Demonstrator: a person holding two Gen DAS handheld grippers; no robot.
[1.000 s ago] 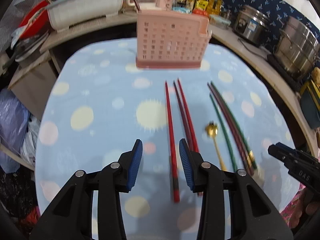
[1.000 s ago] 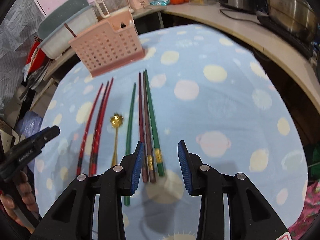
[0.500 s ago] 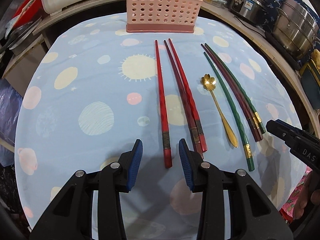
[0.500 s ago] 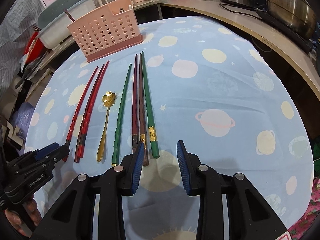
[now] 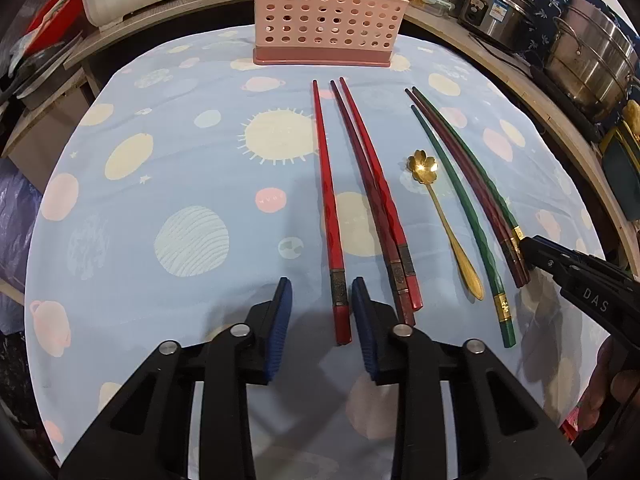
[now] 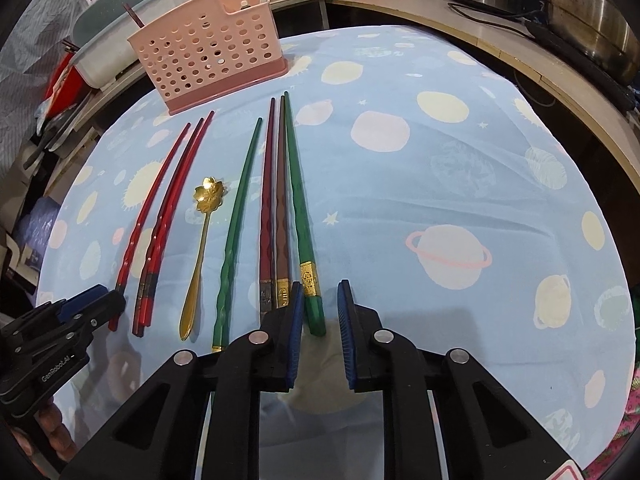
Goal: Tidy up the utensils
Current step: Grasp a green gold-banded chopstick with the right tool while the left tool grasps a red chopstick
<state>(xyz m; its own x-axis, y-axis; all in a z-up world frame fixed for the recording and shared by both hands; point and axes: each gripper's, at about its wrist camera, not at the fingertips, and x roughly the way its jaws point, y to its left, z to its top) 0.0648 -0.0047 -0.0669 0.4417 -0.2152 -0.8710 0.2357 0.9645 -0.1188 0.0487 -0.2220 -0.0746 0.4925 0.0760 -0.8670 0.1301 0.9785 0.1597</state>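
Left gripper [image 5: 321, 320] gapes around a red chopstick's [image 5: 329, 208] end; right gripper [image 6: 319, 330] gapes around a green chopstick's [image 6: 298, 208] end

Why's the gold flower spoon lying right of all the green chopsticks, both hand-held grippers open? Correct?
Not quite. In the right wrist view the gold flower spoon lies between the red chopsticks and the green chopsticks, left of the greens. The left hand-held gripper and right hand-held gripper are open.

pink basket [image 5: 326, 12] blocking far side, cloth [image 6: 460, 184] open rightward
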